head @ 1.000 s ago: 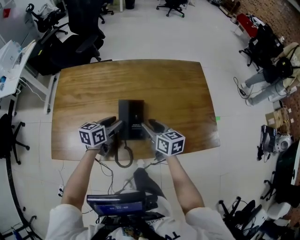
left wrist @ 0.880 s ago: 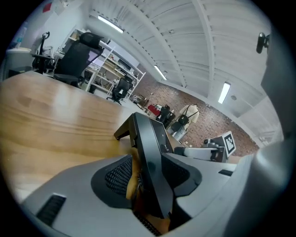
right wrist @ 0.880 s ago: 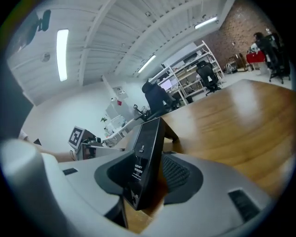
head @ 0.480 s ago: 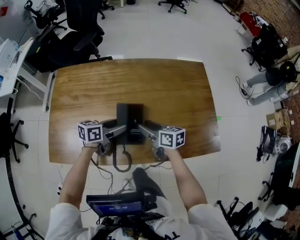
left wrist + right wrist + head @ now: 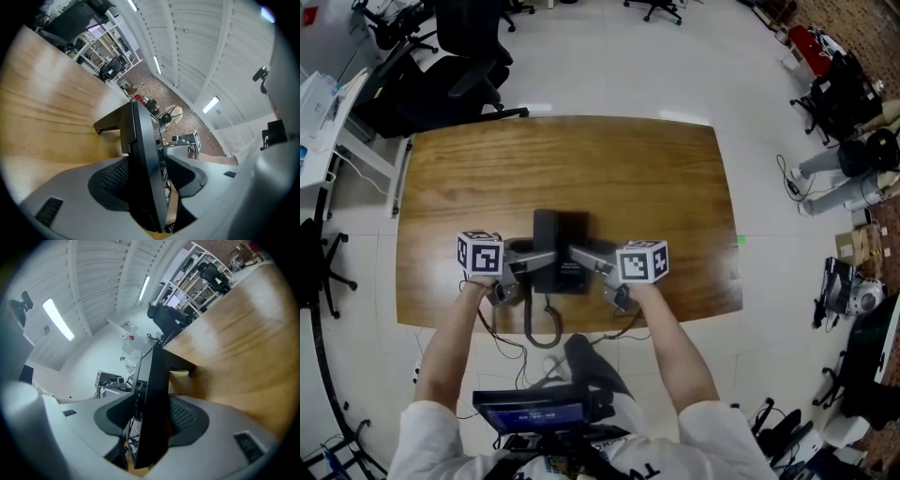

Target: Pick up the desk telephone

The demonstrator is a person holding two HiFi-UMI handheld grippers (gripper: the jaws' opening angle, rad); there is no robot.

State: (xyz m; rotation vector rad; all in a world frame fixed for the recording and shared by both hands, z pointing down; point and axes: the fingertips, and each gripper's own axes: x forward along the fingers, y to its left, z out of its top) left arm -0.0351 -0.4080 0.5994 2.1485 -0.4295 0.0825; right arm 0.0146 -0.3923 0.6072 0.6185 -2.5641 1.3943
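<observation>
The black desk telephone [image 5: 560,246] lies on the wooden table [image 5: 628,169] near its front edge. Its cord [image 5: 546,330] loops over that edge. My left gripper [image 5: 544,261] reaches in from the phone's left side and my right gripper [image 5: 578,255] from its right side. In the left gripper view the phone's edge [image 5: 146,154] stands between the jaws of the left gripper [image 5: 150,179], which are closing, with a gap still showing at one pad. In the right gripper view the phone's other edge [image 5: 153,394] stands between the wide jaws of the right gripper [image 5: 151,419].
Black office chairs [image 5: 455,70] stand on the floor beyond the table's far left corner. A white desk [image 5: 319,112] sits at the far left. Bags and gear [image 5: 839,84] line the right wall. A small screen [image 5: 532,411] hangs at the person's chest.
Both grippers have swung inward from the phone's front corners to its left and right sides, and its edges now sit between their jaws. The phone stays on the table.
</observation>
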